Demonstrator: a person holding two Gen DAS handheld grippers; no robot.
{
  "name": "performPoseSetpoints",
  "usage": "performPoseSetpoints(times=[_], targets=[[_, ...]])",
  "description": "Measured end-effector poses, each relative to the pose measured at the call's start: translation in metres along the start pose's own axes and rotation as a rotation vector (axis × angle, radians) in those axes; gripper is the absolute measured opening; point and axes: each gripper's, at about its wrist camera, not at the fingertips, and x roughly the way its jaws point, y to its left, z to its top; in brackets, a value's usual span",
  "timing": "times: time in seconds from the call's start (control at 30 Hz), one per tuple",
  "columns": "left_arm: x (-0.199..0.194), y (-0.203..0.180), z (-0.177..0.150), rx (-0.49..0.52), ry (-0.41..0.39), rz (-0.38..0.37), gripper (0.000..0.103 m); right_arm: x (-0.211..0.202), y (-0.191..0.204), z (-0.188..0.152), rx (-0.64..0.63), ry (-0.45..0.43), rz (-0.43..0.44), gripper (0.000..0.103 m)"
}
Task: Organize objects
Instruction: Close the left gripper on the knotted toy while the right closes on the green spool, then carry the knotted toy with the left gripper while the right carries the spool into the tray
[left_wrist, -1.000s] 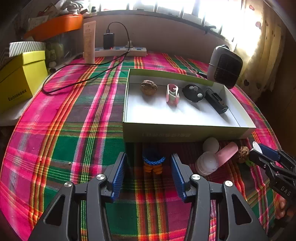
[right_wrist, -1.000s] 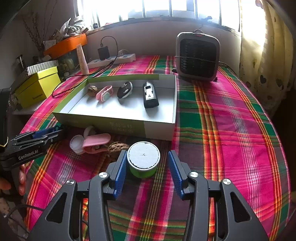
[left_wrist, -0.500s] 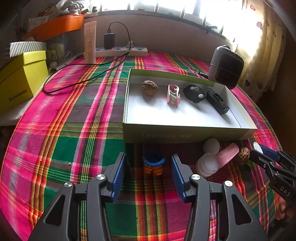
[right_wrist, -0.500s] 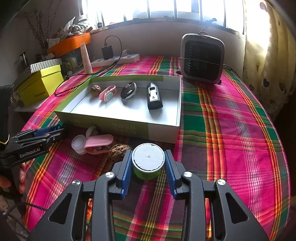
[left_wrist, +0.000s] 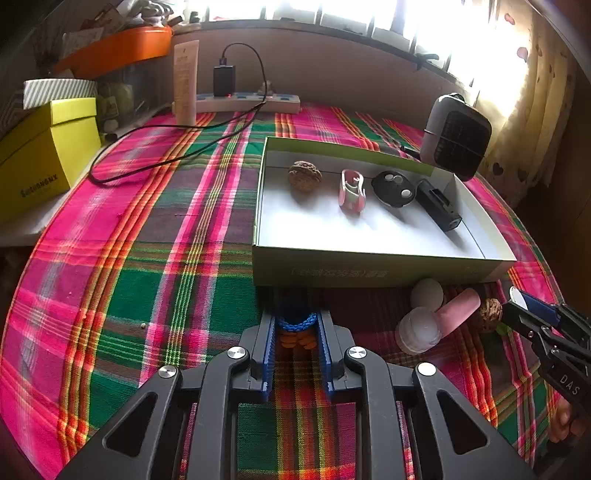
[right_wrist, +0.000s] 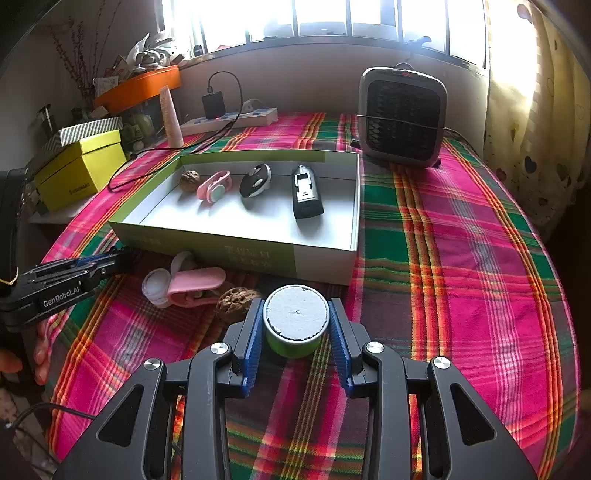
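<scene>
My left gripper is shut on a blue and orange braided cord on the plaid cloth, just in front of the green tray. My right gripper is shut on a green tin with a white lid in front of the tray's near wall. The tray holds a walnut, a pink band, a black fob and a black clip. A pink case, white round lids and a second walnut lie loose between the grippers.
A grey fan heater stands behind the tray's right corner. A yellow box, a power strip with a black cable and a cream tube sit at the back left.
Both grippers closed: the left onto the braided cord, the right onto the green tin. The right gripper also moved slightly forward.
</scene>
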Motion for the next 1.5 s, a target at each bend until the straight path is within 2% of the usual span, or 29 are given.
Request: performPoseSetpoints(times=[0.9, 1.5], targets=[[-0.006, -0.004, -0.001, 0.001, -0.008, -0.014, 0.017, -0.007, -0.003, 0.001, -0.002, -0.017, -0.015, 0.035], [-0.021, -0.008, 0.017, 0.013, -0.047, -0.033, 0.017, -0.019, -0.002, 0.016, -0.016, -0.055, -0.007, 0.035]])
